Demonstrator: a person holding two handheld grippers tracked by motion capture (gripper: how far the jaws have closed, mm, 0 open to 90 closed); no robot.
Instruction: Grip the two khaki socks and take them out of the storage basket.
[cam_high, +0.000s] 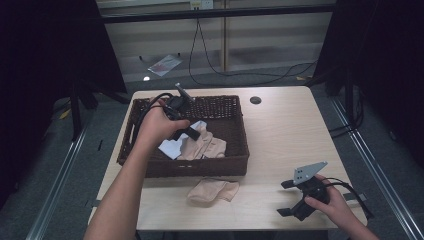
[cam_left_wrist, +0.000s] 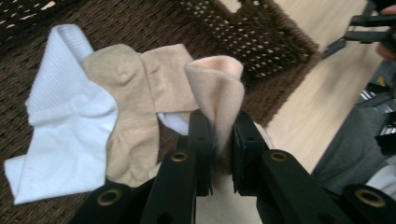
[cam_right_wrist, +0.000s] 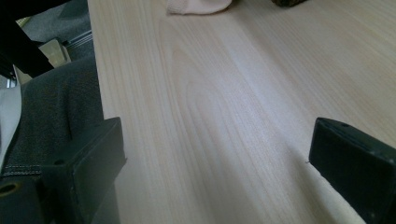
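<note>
high view: a dark brown wicker basket (cam_high: 227, 107) sits on the left half of a light wood table (cam_high: 285, 135), its near wall close to the table's front edge. inside it lie a white sock (cam_high: 172, 147) and a beige sock (cam_high: 212, 147), overlapping each other near the front wall. the left hand (cam_high: 157, 125) reaches over the basket with the left gripper (cam_high: 189, 132) down among the socks. on the table just outside the basket's near wall lies another beige sock (cam_high: 212, 191), crumpled. near the front right corner the right hand (cam_high: 332, 200) holds the right gripper (cam_high: 290, 197) low over bare wood, jaws spread wide with nothing between them.

left gripper view: the two black jaws are clenched on a pale peach sock (cam_left_wrist: 219, 93), whose folded end stands up from between them. beyond it, on the woven basket floor (cam_left_wrist: 28, 79), the white sock (cam_left_wrist: 65, 130) lies flat at the left with the beige sock (cam_left_wrist: 135, 102) draped partly over its edge.

right gripper view: the jaws stand far apart over the table top (cam_right_wrist: 224, 102), and the edge of the beige sock on the table (cam_right_wrist: 198, 5) shows at the top.
</note>
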